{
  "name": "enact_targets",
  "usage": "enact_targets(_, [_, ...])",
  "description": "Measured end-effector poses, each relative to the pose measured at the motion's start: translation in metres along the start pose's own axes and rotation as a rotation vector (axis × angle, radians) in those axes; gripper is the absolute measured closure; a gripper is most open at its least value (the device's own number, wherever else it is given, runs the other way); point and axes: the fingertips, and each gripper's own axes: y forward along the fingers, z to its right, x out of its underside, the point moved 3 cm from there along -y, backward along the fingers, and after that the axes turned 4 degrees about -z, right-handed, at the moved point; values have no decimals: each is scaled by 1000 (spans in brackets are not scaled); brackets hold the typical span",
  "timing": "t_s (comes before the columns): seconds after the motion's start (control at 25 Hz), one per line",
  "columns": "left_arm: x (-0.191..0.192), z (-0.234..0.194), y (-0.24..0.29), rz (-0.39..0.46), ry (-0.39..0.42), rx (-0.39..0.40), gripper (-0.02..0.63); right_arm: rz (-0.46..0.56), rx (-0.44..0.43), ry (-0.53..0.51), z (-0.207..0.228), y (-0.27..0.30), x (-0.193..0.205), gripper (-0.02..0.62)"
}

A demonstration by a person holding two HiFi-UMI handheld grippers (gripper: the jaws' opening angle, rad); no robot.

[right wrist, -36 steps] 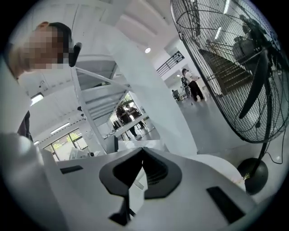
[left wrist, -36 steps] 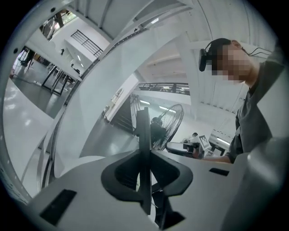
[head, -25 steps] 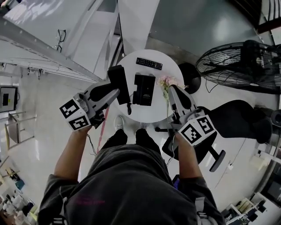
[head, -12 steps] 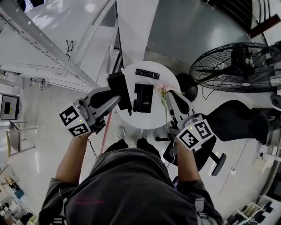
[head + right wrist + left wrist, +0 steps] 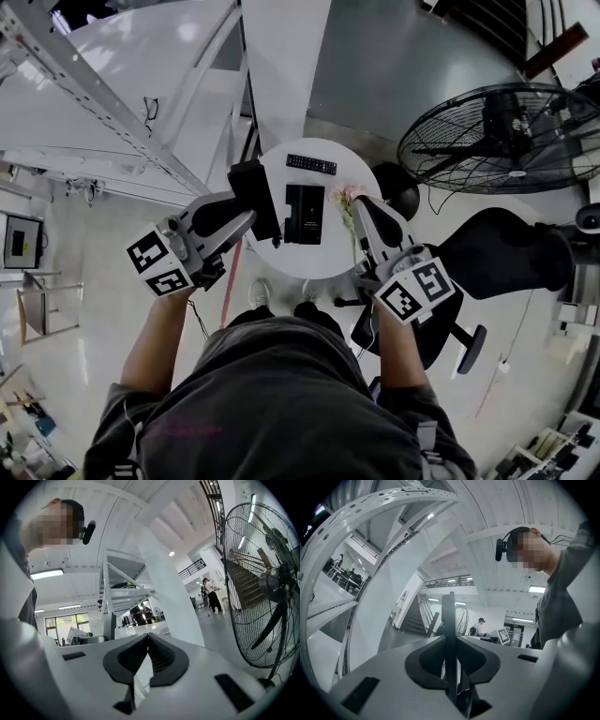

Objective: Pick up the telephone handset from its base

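Note:
My left gripper (image 5: 249, 210) is shut on the black telephone handset (image 5: 253, 192), which hangs above the left edge of the round white table (image 5: 281, 267). In the left gripper view the handset (image 5: 448, 616) stands edge-on as a thin dark slab between the pads, and the gripper (image 5: 450, 643) points level. The black phone base (image 5: 305, 214) lies at the table's middle, apart from the handset. A dark cord end (image 5: 277, 240) dangles below the handset. My right gripper (image 5: 358, 202) hovers over the table's right edge; in its own view the gripper (image 5: 148, 637) has its tips together with nothing in them.
A black remote (image 5: 311, 164) lies at the table's far side and pale pink flowers (image 5: 343, 194) at its right. A large floor fan (image 5: 497, 127) stands to the right, with a black office chair (image 5: 441, 323) and a dark seat (image 5: 506, 253) close by. White stair beams run at the left.
Both grippers have risen, the left one carrying the handset higher above the table. The table and base look smaller and farther below.

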Motion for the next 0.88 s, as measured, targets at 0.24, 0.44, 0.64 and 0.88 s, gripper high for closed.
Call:
enact_targets(0.24, [2,3,4,-8,-5,18,528,-4,-5,-1,-1,-1,1,575])
enact_targets(0.44, [6,5,6,-17,-12,22,528,-11,-11,0,-1,-1,3,575])
enact_targets(0.64, [8,4,9,-22,-17,23,528,-17,-14,3,2,0,5,575])
enact_targets(0.88, [8,5,14,-25,-18,29,528,-23,-12,3,4,-2,5,575])
